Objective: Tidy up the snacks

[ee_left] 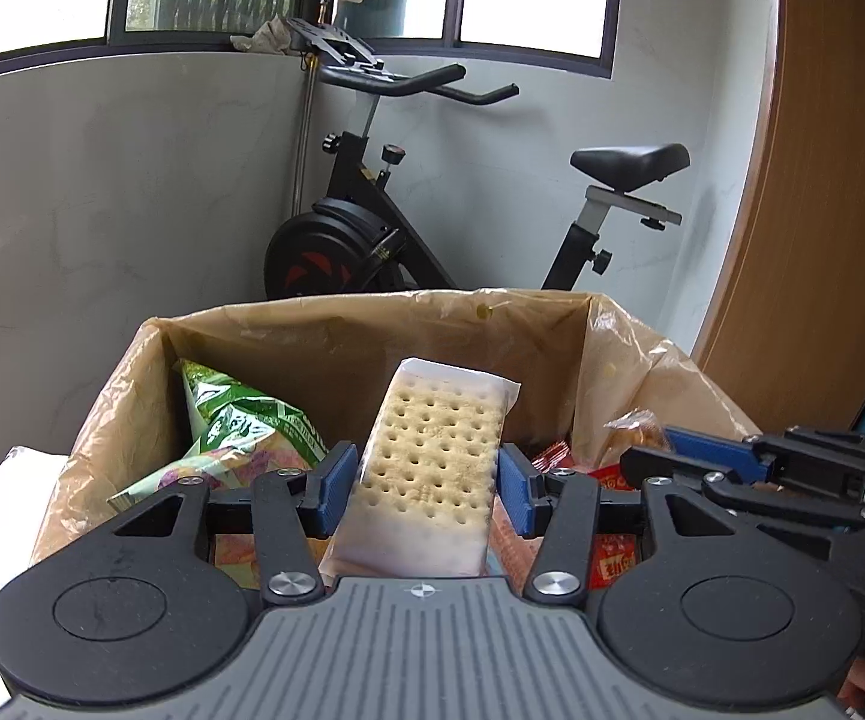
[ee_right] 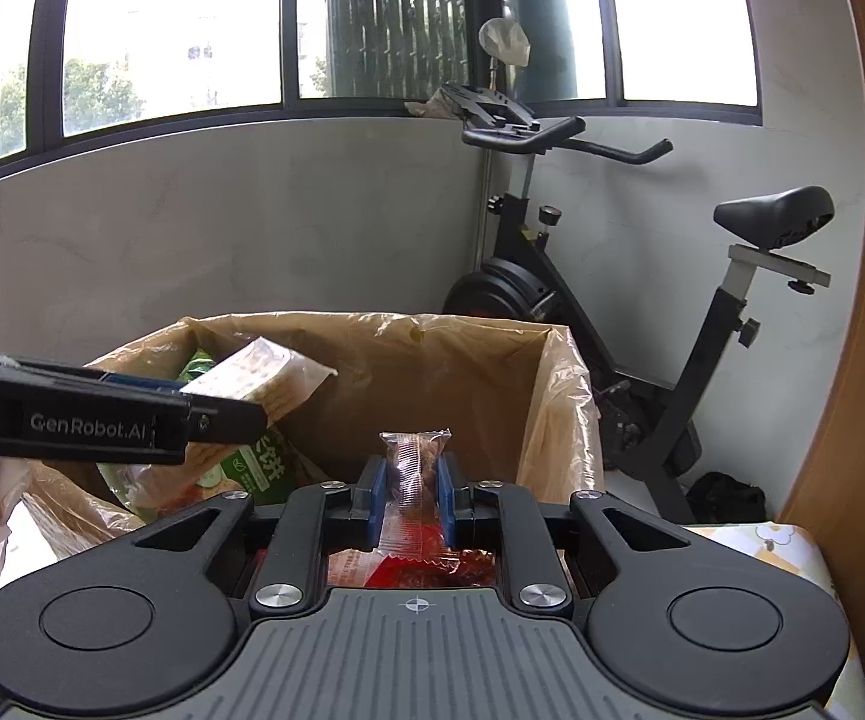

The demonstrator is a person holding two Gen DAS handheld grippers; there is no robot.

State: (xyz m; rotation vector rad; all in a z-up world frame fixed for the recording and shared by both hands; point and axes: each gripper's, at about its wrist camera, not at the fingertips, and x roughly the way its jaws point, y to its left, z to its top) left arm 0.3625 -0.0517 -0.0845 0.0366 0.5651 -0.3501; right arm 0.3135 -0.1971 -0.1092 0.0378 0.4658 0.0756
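My left gripper (ee_left: 426, 480) is shut on a clear-wrapped pack of pale crackers (ee_left: 432, 450), held upright over a cardboard box lined with tan plastic (ee_left: 336, 336). My right gripper (ee_right: 413, 489) is shut on a small clear sachet with a dark red-brown snack (ee_right: 413, 468), also above that box (ee_right: 432, 360). A green snack bag (ee_left: 234, 420) and red packets (ee_left: 612, 552) lie inside the box. In the right wrist view the left gripper (ee_right: 252, 414) reaches in from the left with the cracker pack (ee_right: 264, 375). The right gripper (ee_left: 660, 447) shows at the right of the left wrist view.
A black exercise bike (ee_left: 372, 228) stands behind the box against a grey wall under windows. A wooden panel (ee_left: 822, 180) rises at the right. A cloth with a flower print (ee_right: 762, 546) covers the surface at the right of the box.
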